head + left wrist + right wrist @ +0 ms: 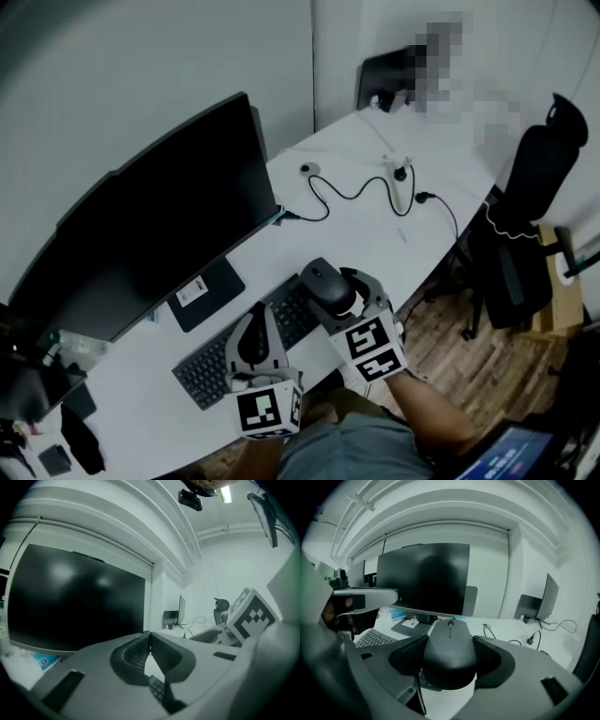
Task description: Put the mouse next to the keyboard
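A black mouse [327, 284] [449, 652] sits between the jaws of my right gripper [333, 289] [450, 656], which is shut on its sides and holds it above the right end of the black keyboard [246, 344] [371, 638]. My left gripper [257, 339] [150, 645] hangs over the middle of the keyboard. Its jaws meet at the tips with nothing between them. A few keys show under its jaws in the left gripper view.
A large dark monitor [150, 225] stands behind the keyboard on the white desk [375, 225]. Black cables [352, 192] and a white stand [401, 183] lie further back. A second monitor [384, 80] sits at the far end, an office chair [525, 225] to the right.
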Available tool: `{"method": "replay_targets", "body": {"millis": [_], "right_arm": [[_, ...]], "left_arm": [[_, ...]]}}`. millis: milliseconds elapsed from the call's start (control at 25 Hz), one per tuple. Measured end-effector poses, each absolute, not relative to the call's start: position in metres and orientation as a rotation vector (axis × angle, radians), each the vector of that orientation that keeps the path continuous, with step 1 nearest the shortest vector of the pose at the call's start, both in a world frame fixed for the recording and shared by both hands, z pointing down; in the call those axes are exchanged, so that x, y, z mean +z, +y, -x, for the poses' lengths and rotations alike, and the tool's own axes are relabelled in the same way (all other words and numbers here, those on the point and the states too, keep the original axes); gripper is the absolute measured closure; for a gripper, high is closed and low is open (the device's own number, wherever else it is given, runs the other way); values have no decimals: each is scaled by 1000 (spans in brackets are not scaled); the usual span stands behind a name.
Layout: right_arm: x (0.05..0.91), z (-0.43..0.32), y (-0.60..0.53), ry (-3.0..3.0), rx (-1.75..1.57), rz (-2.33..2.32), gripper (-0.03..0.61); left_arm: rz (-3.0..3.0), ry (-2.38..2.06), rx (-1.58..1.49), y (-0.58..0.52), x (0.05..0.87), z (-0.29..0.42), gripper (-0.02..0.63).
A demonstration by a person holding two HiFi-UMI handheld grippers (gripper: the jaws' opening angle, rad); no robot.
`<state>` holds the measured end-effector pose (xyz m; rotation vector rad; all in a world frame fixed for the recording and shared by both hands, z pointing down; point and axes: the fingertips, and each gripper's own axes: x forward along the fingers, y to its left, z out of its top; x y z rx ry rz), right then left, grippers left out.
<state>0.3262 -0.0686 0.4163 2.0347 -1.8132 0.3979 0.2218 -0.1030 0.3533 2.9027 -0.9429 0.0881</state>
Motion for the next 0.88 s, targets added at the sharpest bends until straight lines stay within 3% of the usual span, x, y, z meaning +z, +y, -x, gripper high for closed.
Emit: {"method": "replay_targets", "body": {"millis": [880], "right_arm": [[514, -386, -100, -1772, 635, -1945, 276]], "left_arm": [[-2799, -942, 292, -150, 422, -278, 609]]}}
